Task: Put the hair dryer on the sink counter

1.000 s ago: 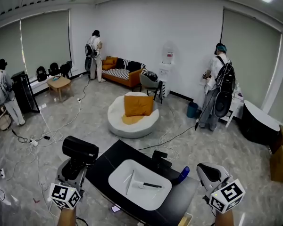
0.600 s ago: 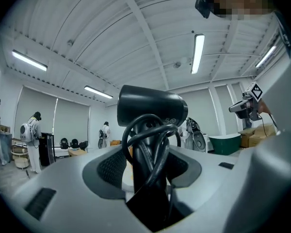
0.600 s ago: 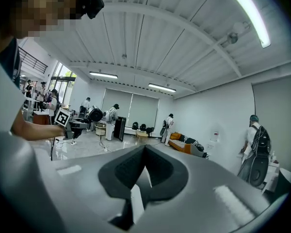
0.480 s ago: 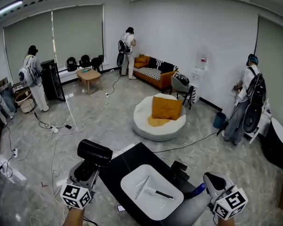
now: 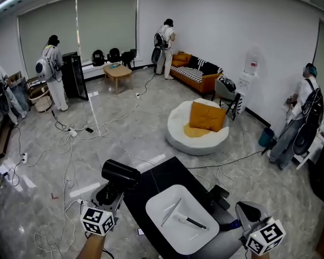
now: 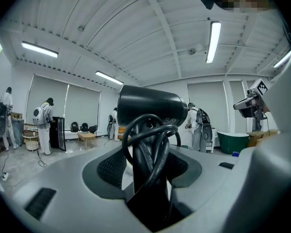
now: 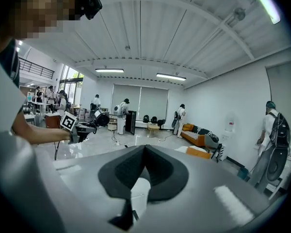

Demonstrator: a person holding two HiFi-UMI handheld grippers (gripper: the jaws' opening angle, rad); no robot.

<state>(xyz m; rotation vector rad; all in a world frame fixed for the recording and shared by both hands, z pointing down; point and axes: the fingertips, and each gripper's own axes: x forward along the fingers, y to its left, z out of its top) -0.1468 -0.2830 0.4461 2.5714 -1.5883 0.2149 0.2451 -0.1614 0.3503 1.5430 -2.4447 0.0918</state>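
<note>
Black hair dryer [image 6: 153, 108] handle pinched between left gripper [image 6: 148, 168] fingers | right gripper [image 7: 144, 150] pressed together

No text can be read anywhere. The hair dryer [image 6: 153, 110] has small pale marks on its barrel, too small to read. The marker cubes [image 5: 98, 220] carry only black-and-white square patterns.

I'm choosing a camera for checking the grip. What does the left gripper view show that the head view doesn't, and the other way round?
Only the left gripper view: the black cord looped where the left gripper clamps the hair dryer, plus the ceiling lights. Only the head view: the black sink counter and its white basin. Both: the hair dryer, the right gripper and the people wearing backpacks.
</note>
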